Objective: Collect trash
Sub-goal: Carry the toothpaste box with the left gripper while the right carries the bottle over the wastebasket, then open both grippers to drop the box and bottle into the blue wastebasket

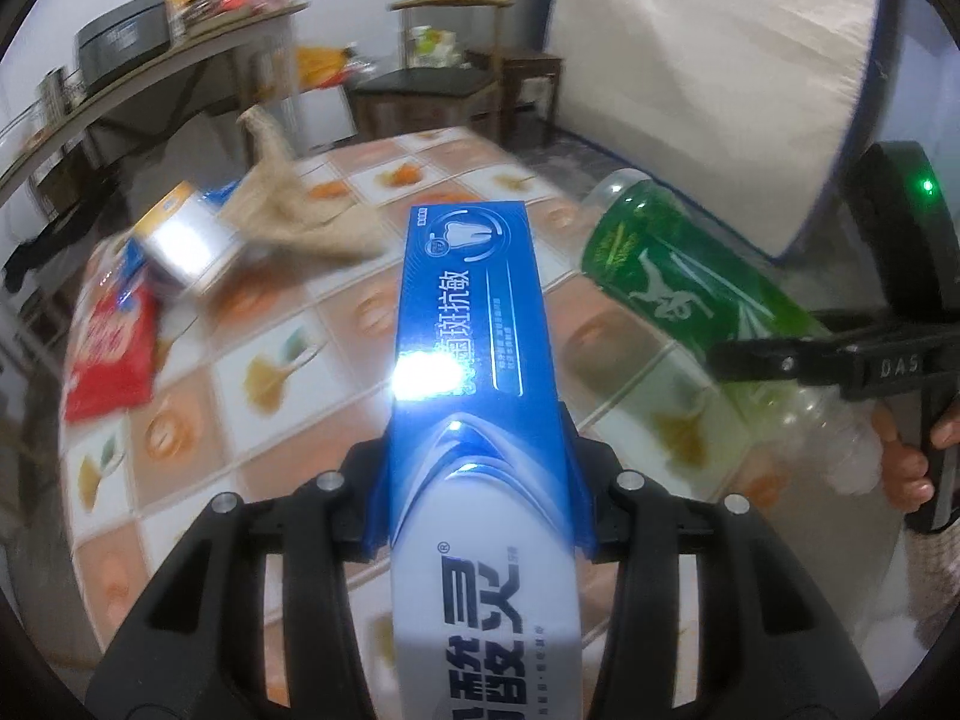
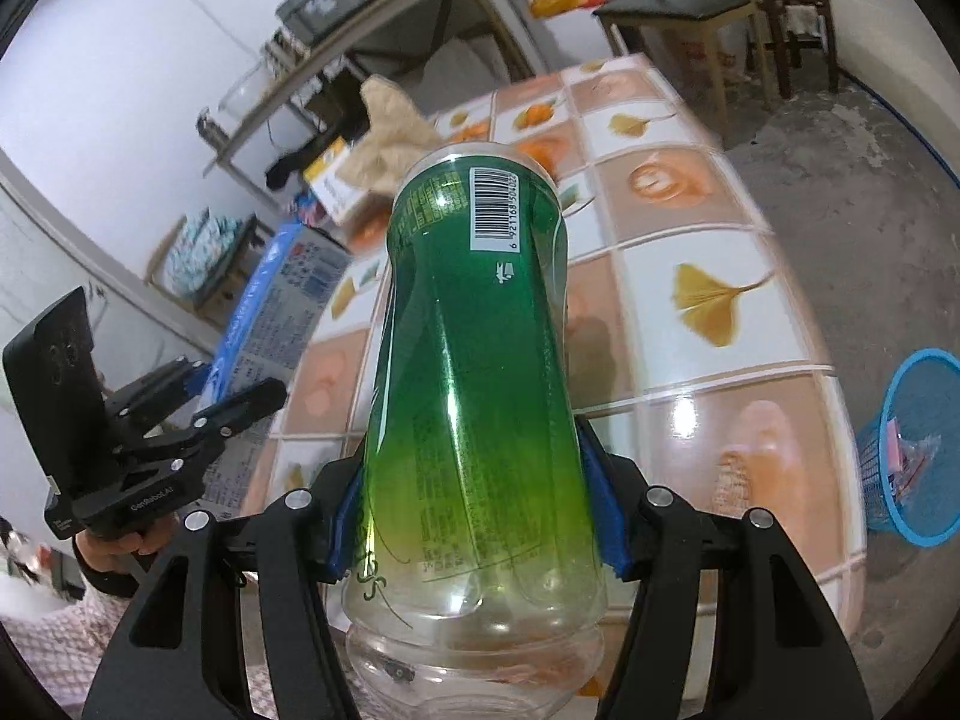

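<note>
Holding firm on both sides here, above the tiled surface [image 1: 198, 432]. Left to right, taking that surface as the landmark: at its far left edge in the left wrist view lies a red packet [image 1: 111, 354], and just beyond it a small box [image 1: 180, 240], blurred, touching a crumpled beige cloth [image 1: 288, 204] that sits toward the far side.

Above the middle of the surface comes the left gripper [image 1: 477, 480], part closed, its blue pads pressed on both flanks of a blue carton [image 1: 468, 312] with a tooth emblem. The carton points away along the fingers and is lifted clear of the tiles.

Further right, above the right side of the surface, the right gripper [image 2: 474, 516] is part closed too, pads squeezing a green bottle [image 2: 474, 360] near its clear end; the bottle juts forward with its barcode facing up, and it looks empty. From the left wrist view the same bottle hangs slanted over the surface's right edge, the person's hand [image 1: 906, 462] wrapped on the handle beneath it.

Off the right edge of the surface, down on the grey floor [image 2: 870, 192], stands a blue basket [image 2: 918, 450] with a few scraps inside, well apart from both held pieces.
</note>
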Demonstrator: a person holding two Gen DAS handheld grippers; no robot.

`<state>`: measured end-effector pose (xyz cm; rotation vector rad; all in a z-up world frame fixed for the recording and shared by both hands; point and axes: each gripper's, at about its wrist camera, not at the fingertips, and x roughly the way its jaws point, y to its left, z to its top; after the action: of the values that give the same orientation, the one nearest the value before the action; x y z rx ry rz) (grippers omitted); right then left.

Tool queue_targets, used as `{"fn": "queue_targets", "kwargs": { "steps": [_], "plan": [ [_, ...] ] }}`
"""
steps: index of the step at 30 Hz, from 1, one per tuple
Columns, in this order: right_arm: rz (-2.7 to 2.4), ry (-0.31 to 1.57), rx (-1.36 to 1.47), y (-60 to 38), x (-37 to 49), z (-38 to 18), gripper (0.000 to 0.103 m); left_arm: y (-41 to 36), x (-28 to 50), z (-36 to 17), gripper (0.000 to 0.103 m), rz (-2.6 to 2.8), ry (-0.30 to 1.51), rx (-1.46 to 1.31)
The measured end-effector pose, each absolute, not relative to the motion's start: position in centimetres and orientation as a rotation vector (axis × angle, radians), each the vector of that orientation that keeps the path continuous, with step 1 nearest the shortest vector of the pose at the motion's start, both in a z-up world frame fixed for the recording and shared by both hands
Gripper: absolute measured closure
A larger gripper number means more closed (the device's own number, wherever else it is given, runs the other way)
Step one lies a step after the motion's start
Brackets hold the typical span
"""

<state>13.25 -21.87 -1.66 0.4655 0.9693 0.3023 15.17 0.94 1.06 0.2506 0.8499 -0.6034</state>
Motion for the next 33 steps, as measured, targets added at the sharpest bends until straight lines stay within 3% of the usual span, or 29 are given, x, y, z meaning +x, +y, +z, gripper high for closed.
{"fn": "queue_targets", "kwargs": {
  "steps": [12, 22, 29, 31, 32, 33],
  "plan": [
    [0.025, 0.843, 0.612, -37.9, 6.3, -1.8, 0.044, -20.4, 15.2, 1.9, 0.06, -0.935, 0.872, 0.405],
    [-0.218, 0.913, 0.776, -51.5, 2.6, -9.0, 0.044, -39.3, 15.8, -5.6, 0.06, -1.087, 1.115, 0.563],
    [-0.302, 0.98, 0.883, -58.1, 4.6, -16.4, 0.043, -47.7, 17.5, -11.9, 0.058, -1.045, 1.225, 0.622],
    [-0.313, 0.987, 0.895, -60.0, 5.6, -18.8, 0.04, -49.1, 18.3, -13.5, 0.032, -1.009, 1.235, 0.619],
    [-0.33, 0.999, 0.895, -60.8, 6.1, -20.0, 0.028, -49.5, 18.8, -14.2, 0.019, -0.983, 1.215, 0.603],
    [-0.371, 1.021, 0.887, -61.6, 6.3, -21.6, 0.024, -49.8, 19.2, -14.5, 0.019, -0.964, 1.199, 0.596]
  ]
}}
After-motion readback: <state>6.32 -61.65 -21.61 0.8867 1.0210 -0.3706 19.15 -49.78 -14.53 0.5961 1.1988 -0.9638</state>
